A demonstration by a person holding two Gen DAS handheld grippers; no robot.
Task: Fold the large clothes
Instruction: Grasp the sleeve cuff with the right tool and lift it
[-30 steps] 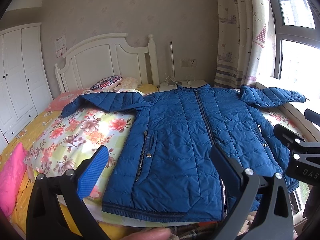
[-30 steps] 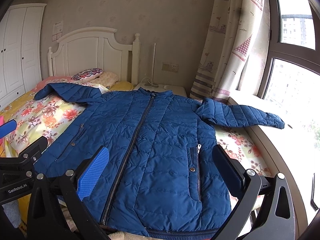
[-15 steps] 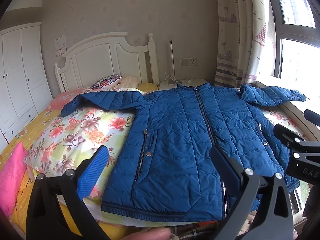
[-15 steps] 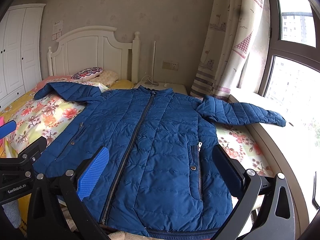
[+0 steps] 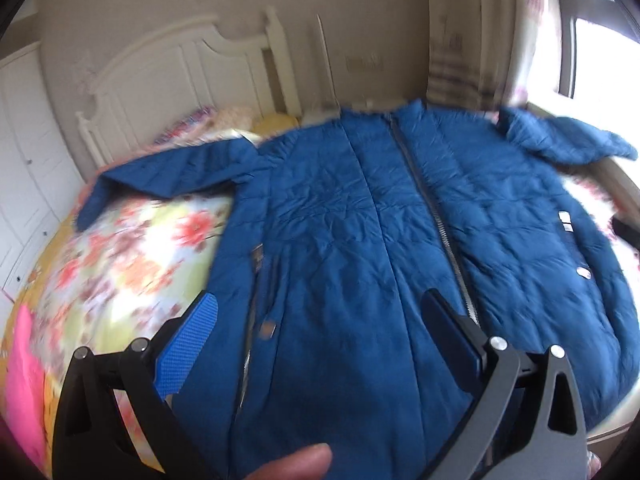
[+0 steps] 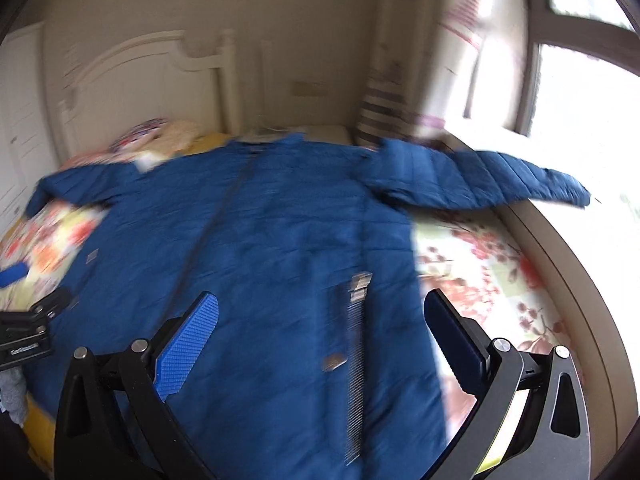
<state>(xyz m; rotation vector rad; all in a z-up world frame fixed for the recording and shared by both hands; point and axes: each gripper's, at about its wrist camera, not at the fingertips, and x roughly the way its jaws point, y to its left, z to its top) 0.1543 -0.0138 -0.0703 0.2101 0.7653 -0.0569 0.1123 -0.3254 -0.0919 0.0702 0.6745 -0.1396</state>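
A blue quilted jacket (image 5: 360, 240) lies flat and zipped on the floral bedspread (image 5: 132, 252), with both sleeves spread out. My left gripper (image 5: 320, 320) is open and empty above the jacket's left front, near its pocket. My right gripper (image 6: 320, 320) is open and empty above the jacket (image 6: 280, 260) near the right pocket zip. The right sleeve (image 6: 480, 184) reaches toward the window. The left gripper's body (image 6: 24, 332) shows at the left edge of the right wrist view. Both views are motion-blurred.
A white headboard (image 5: 180, 76) and pillows (image 5: 224, 120) stand at the far end. A white wardrobe (image 5: 20, 160) is on the left. A window (image 6: 580, 120) with a sill and curtain (image 6: 392, 80) runs along the right. A pink cloth (image 5: 24, 380) lies at the near left.
Both grippers have moved forward and lower over the jacket, which now looms larger. Both views are blurred from the motion. The jaws stay open.
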